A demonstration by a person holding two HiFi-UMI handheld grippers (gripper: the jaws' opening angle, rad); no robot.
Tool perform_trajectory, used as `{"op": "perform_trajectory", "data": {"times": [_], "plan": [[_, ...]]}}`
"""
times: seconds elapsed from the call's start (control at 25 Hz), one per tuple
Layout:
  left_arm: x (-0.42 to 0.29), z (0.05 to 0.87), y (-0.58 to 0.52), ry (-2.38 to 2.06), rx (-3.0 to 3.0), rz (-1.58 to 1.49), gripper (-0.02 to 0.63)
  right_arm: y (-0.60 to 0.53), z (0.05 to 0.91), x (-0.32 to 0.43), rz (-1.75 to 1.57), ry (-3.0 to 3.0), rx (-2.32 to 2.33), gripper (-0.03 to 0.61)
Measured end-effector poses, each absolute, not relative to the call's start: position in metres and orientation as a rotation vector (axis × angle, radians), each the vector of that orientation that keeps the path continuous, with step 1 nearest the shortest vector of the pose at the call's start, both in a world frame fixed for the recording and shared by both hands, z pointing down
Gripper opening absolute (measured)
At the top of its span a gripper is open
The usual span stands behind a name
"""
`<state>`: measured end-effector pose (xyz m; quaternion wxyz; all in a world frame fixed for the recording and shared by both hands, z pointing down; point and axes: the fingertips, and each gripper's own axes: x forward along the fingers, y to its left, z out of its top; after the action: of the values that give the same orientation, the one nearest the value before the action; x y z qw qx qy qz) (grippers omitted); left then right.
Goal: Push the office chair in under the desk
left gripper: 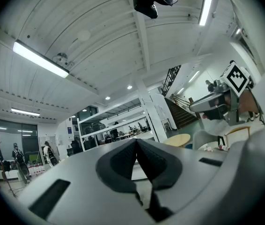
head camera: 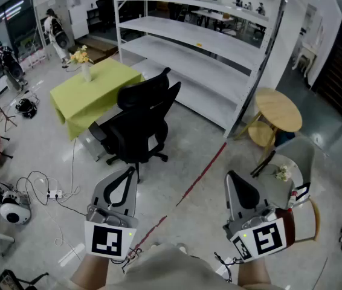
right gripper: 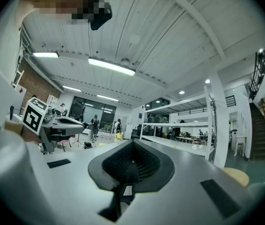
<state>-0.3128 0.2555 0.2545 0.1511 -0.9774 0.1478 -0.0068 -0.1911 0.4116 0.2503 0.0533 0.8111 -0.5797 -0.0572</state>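
Note:
A black office chair (head camera: 139, 124) stands on the grey floor, just right of a desk covered with a yellow-green cloth (head camera: 92, 88); its seat is out from under the desk. A vase of flowers (head camera: 84, 62) sits on the desk. My left gripper (head camera: 131, 171) is held low, short of the chair and apart from it, jaws shut and empty. My right gripper (head camera: 232, 176) is level with it to the right, also shut on nothing. Both gripper views point up toward the ceiling: the left gripper (left gripper: 136, 144) and the right gripper (right gripper: 132, 146) each show closed jaws.
A white shelving unit (head camera: 219, 59) runs behind the chair. A round wooden table (head camera: 278, 109) and a white chair (head camera: 295, 162) stand at the right. Cables and a power strip (head camera: 53, 193) lie left of me. A red tape line (head camera: 201, 171) crosses the floor. People stand far left.

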Motion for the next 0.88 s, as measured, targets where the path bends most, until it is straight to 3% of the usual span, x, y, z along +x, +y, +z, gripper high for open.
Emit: {"op": "perform_trajectory", "data": {"times": [0.88], "plan": [[-0.263,0.266,0.312,0.39,-2.772,-0.075,0.006,0.465,0.272,-0.143,-0.099,-1.818,2.493,0.006]]}}
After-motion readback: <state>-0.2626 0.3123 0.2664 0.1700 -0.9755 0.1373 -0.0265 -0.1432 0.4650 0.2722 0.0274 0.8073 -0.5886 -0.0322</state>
